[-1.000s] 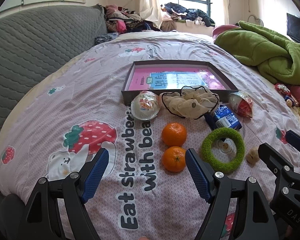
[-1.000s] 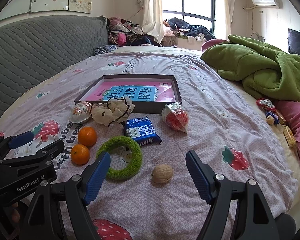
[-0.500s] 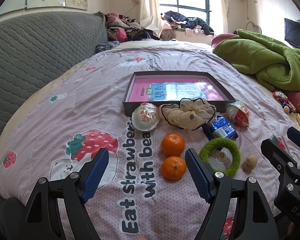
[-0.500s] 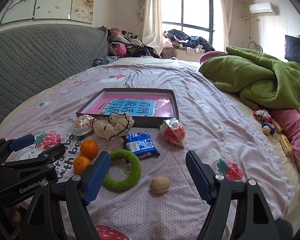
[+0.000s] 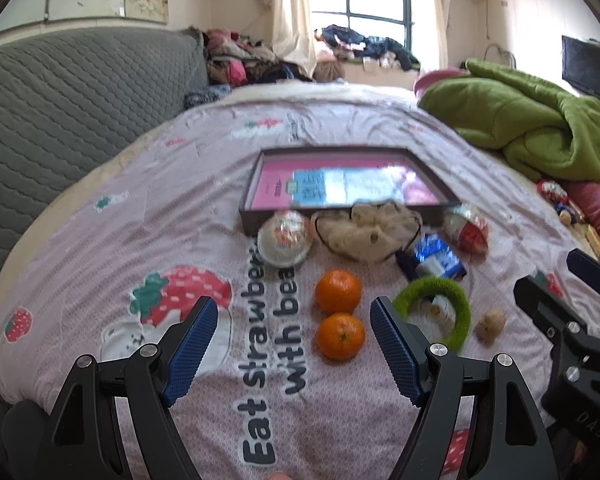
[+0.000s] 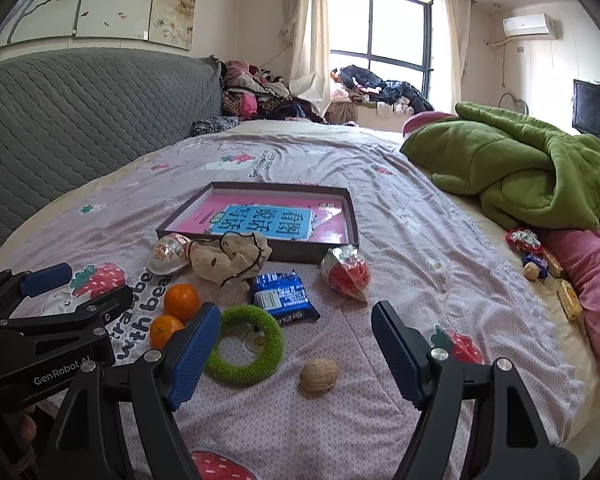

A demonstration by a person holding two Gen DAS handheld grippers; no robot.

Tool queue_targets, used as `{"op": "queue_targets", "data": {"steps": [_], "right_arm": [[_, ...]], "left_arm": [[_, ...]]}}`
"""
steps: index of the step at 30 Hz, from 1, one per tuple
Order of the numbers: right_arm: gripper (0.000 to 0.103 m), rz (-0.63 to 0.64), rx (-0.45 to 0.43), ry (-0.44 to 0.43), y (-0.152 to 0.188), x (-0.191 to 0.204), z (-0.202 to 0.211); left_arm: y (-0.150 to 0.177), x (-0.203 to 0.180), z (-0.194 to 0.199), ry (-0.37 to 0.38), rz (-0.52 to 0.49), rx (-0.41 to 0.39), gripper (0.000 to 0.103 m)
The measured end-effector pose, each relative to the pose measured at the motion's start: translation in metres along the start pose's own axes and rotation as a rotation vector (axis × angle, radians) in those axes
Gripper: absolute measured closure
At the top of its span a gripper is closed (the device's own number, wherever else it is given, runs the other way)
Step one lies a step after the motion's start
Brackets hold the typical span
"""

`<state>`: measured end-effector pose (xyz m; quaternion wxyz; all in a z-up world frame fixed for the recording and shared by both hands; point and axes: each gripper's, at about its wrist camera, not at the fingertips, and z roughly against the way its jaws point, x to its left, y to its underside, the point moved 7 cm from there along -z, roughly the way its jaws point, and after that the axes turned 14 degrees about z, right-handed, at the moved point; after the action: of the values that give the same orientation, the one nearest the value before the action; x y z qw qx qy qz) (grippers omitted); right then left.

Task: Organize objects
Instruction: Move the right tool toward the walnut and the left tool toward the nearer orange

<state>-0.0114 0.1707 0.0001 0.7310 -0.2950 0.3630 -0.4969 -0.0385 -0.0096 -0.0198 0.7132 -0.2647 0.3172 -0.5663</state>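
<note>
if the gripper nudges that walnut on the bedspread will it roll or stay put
The small round tan walnut lies loose on the patterned pink bedspread, touching nothing, so a nudge would probably roll it. The soft fabric likely stops it soon. Its hard-looking rounded shell may slip between the open right gripper fingers unless gripped across the middle.

home bedroom | bed point(image 6: 400, 216) | clothes pile point(image 6: 260, 96) | air conditioner point(image 6: 528, 26)

Left view motion-blurred: tray point(image 5: 342, 216) label unreadable. Ring point(image 5: 432, 312) near edge hidden behind left finger point(image 5: 396, 350). Near orange point(image 6: 166, 330) partly covered by right finger point(image 6: 192, 352). TV point(image 6: 596, 114) cut by frame edge.
</note>
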Motion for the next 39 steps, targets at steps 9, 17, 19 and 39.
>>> {"op": "queue_targets", "data": {"steps": [9,17,19,39], "right_arm": [[0.026,-0.022,0.077,-0.029,0.02,-0.004,-0.012],[0.026,-0.041,0.134,-0.076,0.035,-0.003,-0.021],[0.026,-0.04,0.148,-0.088,0.039,-0.002,-0.024],[0.026,-0.08,0.265,-0.103,0.071,-0.017,-0.053]], "left_arm": [[0.021,0.001,-0.018,-0.011,-0.024,0.099,0.023],[0.03,0.0,-0.026,-0.004,-0.025,0.148,0.023],[0.032,-0.001,-0.027,-0.003,-0.031,0.155,0.023],[0.05,-0.015,-0.048,0.033,-0.068,0.233,0.023]]}}
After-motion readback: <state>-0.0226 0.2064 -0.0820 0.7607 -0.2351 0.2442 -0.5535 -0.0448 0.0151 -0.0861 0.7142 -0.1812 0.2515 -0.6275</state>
